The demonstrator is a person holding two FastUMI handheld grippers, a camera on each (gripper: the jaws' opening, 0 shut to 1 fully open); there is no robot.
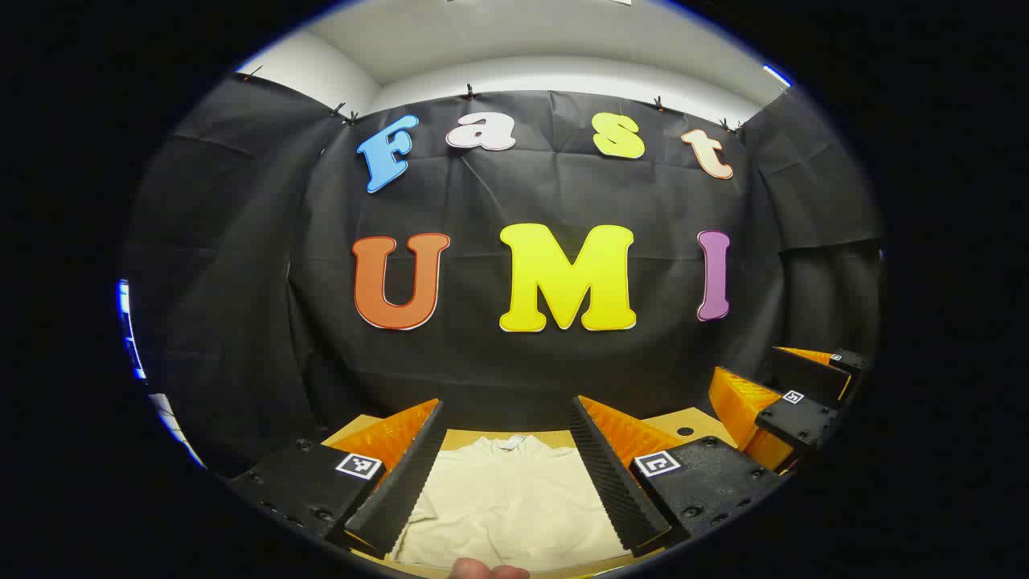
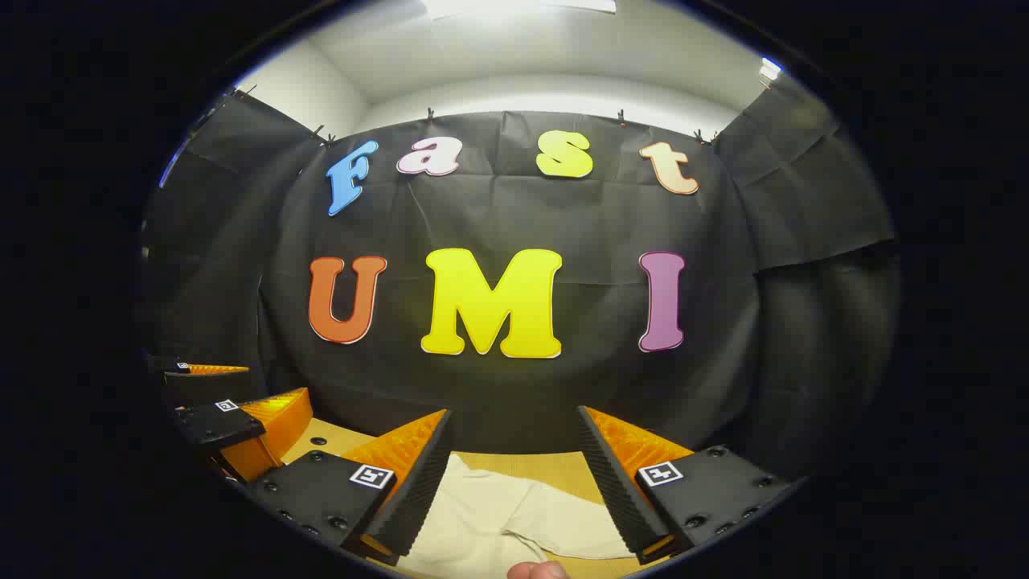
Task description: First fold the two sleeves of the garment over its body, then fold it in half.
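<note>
A cream garment (image 1: 506, 498) lies flat on the wooden table (image 1: 691, 425), its collar toward the booth's wall. In the left gripper view my left gripper (image 1: 506, 470) hangs open above the garment's body, nothing between its fingers. The right gripper (image 1: 792, 402) shows farther off at the right, also open. In the right gripper view my right gripper (image 2: 510, 482) stands open above the garment (image 2: 482, 523), where a sleeve (image 2: 575, 527) spreads out to the right. The left gripper (image 2: 233, 418) appears at the left edge.
The black cloth wall rises right behind the table's far edge (image 2: 522, 460). Small round holes (image 1: 684, 431) mark the tabletop. A fingertip (image 1: 486, 572) of the person shows at the bottom of the left gripper view; another fingertip (image 2: 537, 571) shows in the right gripper view.
</note>
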